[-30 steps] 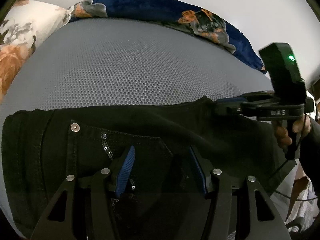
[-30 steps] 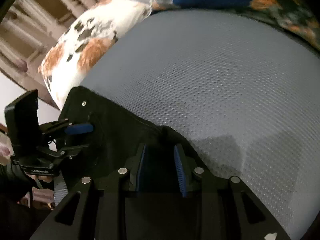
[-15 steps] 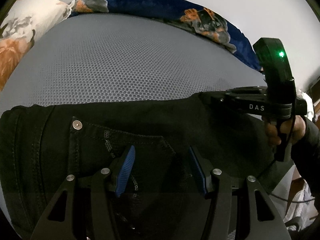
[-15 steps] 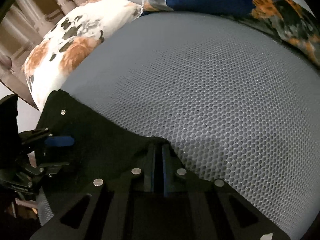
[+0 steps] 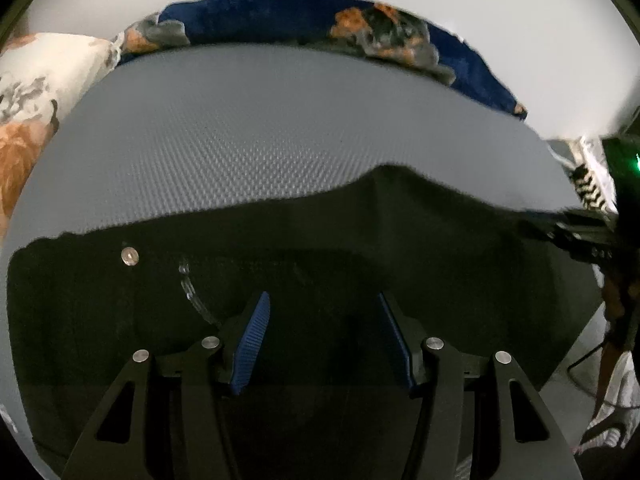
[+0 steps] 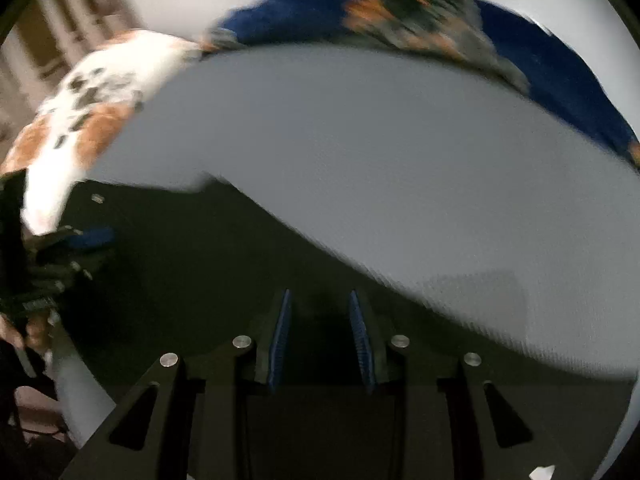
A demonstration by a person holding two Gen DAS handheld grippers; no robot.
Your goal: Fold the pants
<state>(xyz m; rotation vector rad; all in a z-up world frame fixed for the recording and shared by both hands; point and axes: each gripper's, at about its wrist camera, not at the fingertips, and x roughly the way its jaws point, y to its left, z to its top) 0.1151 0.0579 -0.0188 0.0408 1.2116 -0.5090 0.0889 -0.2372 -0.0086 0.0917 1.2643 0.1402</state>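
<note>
Black pants (image 5: pixel 280 256) lie across the near part of a grey mesh mattress (image 5: pixel 260 140); a rivet and sequin pocket trim show at the left. My left gripper (image 5: pixel 324 300) is open, its blue pads spread just over the fabric. My right gripper (image 6: pixel 320 298) is open with a narrow gap, over the pants (image 6: pixel 200 264) near their edge; nothing is held. The right gripper shows at the right edge of the left wrist view (image 5: pixel 576 236). The left gripper shows at the left edge of the right wrist view (image 6: pixel 76 244). Both views are motion-blurred.
A white floral pillow (image 6: pixel 92 96) lies at the mattress's far left. A navy floral blanket (image 5: pixel 320 16) runs along the far edge against a white wall. Bare mattress stretches beyond the pants.
My right gripper was shut on the pants' edge half a second ago and has now opened. Both grippers have drawn back and the views have shifted; the pants' far edge now lies humped.
</note>
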